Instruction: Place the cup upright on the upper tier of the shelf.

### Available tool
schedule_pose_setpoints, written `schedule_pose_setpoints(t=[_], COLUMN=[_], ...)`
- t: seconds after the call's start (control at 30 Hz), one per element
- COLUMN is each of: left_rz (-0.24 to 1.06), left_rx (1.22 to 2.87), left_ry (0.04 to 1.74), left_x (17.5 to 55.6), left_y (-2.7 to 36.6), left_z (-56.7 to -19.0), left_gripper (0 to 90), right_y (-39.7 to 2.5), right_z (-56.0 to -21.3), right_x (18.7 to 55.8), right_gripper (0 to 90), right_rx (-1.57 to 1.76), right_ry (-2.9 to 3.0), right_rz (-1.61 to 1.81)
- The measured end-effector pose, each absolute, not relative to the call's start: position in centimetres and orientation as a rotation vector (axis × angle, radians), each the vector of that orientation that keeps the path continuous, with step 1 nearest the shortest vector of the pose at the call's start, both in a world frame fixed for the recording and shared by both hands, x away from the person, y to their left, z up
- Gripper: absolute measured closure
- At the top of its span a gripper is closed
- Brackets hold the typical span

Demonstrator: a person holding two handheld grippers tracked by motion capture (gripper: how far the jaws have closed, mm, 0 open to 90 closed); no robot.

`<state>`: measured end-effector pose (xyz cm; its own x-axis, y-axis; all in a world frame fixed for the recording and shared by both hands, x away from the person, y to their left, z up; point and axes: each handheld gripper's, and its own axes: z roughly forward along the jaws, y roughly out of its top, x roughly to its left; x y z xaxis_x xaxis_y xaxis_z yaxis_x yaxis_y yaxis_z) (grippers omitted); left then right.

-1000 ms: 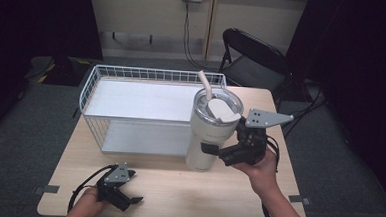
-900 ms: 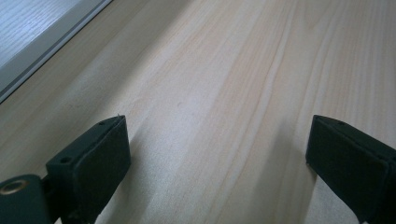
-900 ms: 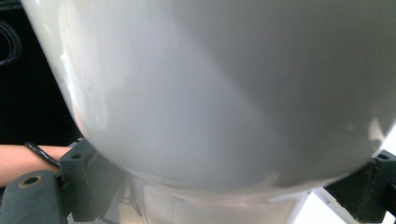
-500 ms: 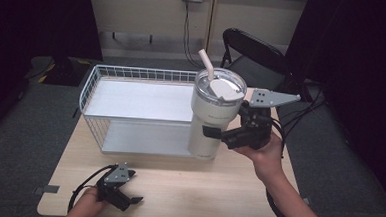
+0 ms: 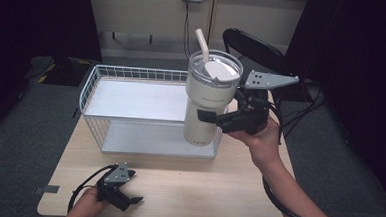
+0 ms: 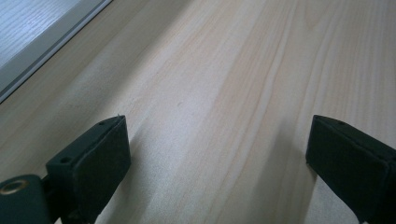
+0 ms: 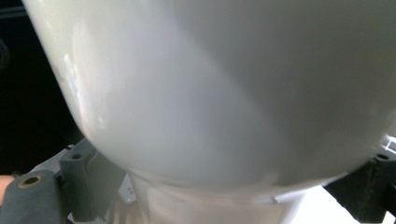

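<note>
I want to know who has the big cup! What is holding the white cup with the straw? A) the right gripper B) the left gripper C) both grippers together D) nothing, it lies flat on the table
A: the right gripper is shut on the tumbler, carrying it upright beside the wire basket, while the left gripper rests open on the table.

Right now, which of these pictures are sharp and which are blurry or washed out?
High view: sharp, table well lit, dark surroundings. Left gripper view: wood grain crisp, left tongs soft and casting shadows. Right gripper view: the tumbler sits too close, a blurred pale mass with soft glare.
</note>
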<state>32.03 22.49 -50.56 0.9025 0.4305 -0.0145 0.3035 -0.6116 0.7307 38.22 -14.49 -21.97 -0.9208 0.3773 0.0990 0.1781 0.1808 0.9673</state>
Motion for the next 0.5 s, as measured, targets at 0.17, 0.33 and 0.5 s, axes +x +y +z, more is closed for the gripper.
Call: schedule_pose_setpoints(t=[0.17,0.33,0.5], left_rz=[0.206,0.205,0.205], left_rx=[2.27,2.272,2.274], left_ry=[0.523,0.522,0.521], left_x=[32.0,32.0,32.0], left_y=[22.5,22.5,22.5], left_z=[-50.6,-50.6,-50.5], left_gripper=[5.9,5.9,5.9], right_y=[-14.0,-13.4,-12.9], right_z=[-21.6,-21.2,-21.0], right_x=[39.1,40.0,41.0], right_gripper=[10.1,10.2,10.1], right_rx=[0.565,0.579,0.596], right_ry=[2.267,2.247,2.243], right_rz=[1.824,1.802,1.793])
